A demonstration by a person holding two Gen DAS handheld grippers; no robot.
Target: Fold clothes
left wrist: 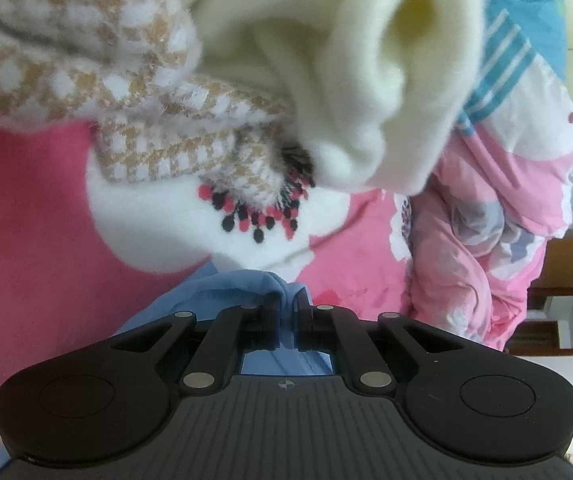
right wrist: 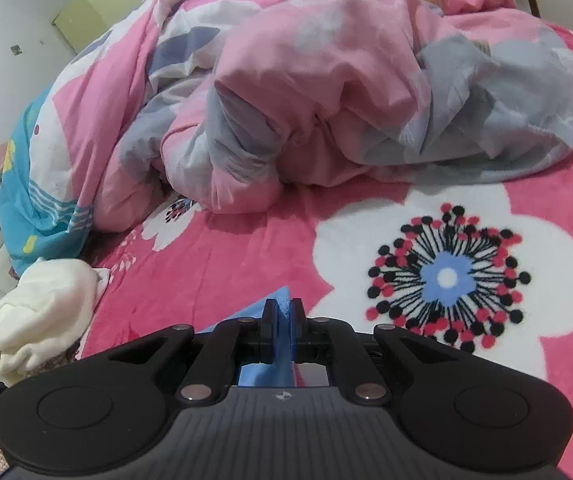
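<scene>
A light blue garment (left wrist: 222, 292) is pinched at a bunched edge by my left gripper (left wrist: 285, 312), which is shut on it just above the pink flowered blanket (left wrist: 26, 208). My right gripper (right wrist: 285, 312) is also shut on the blue garment (right wrist: 274, 308), with a fold of it standing between the pads. A tan-and-white houndstooth knit (left wrist: 86, 56) and a cream fleece garment (left wrist: 346, 60) lie heaped right in front of the left gripper. The cream garment also shows in the right wrist view (right wrist: 42, 312) at the left.
A crumpled pink, grey and white duvet (right wrist: 346, 92) fills the far side of the bed, with a blue striped part (right wrist: 34, 200) at its left. The blanket's big white flower print (right wrist: 446, 276) lies to the right. A wall and wooden furniture (left wrist: 566, 312) stand beyond the bed.
</scene>
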